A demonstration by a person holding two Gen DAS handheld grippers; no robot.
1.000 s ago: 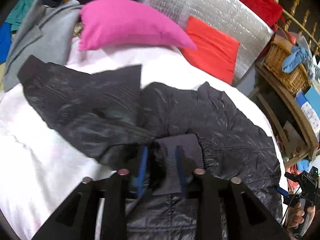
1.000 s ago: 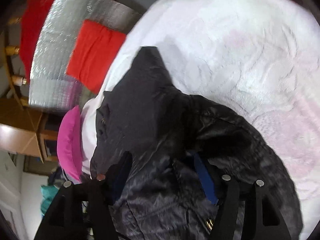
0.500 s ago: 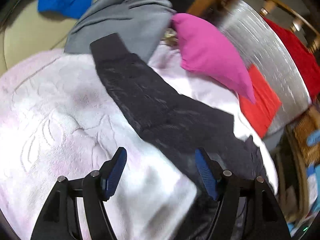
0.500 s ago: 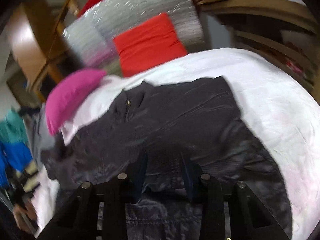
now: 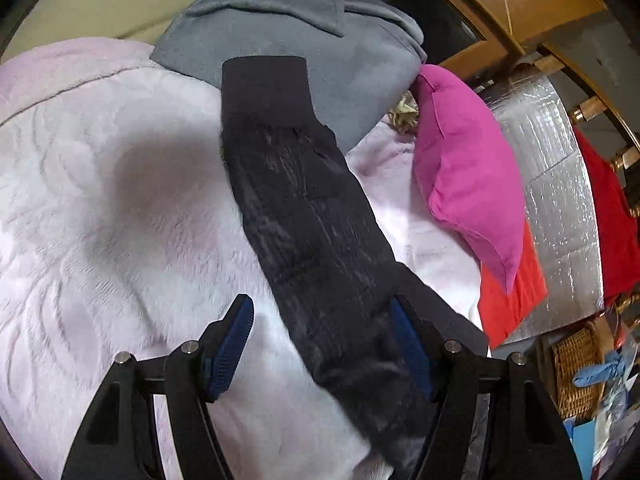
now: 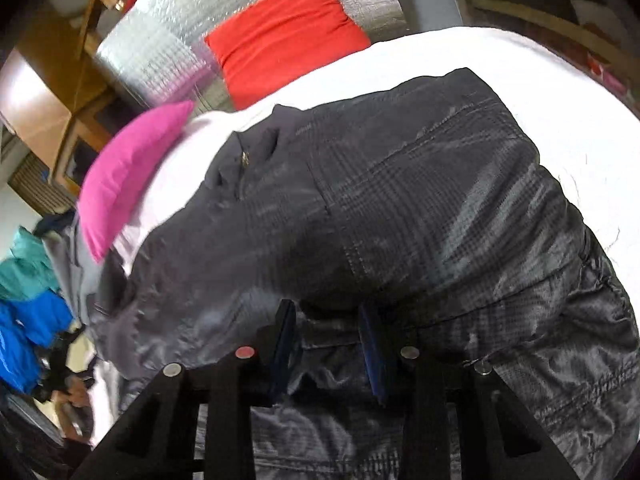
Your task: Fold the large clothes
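Jacket [image 6: 400,220] — a dark, shiny quilted one — lies spread on the bed's pale pink blanket [image 5: 100,200], filling the centre and lower right of the right wrist view. Nearest the lens there, the right hand-held gripper [image 6: 328,344] has its blue pads drawn close on a raised ridge of the jacket's lower edge; a second ago those jaws stood wider, so this pinch is new, though how firmly the cloth is caught is hard to judge from this angle.

In the left wrist view, the left hand-held gripper [image 5: 320,344] stands with its jaws well apart and nothing clamped. A second ago it was pinched on the ribbed hem; now it has let go and swung over to the sleeve [image 5: 304,216], which runs between the spread pads from the lower centre of the frame up to its cuff [image 5: 264,88] at upper centre. The cuff end rests on a grey garment [image 5: 288,28].

That reads as a hand-over — the right keeps the body pinned while the left goes for the outstretched sleeve, probably to fold it inward across the jacket.

Farther off, a magenta pillow [image 5: 468,184] sits at the right, with a red cushion [image 6: 288,28] and a silver quilted panel [image 6: 160,52] beyond it.
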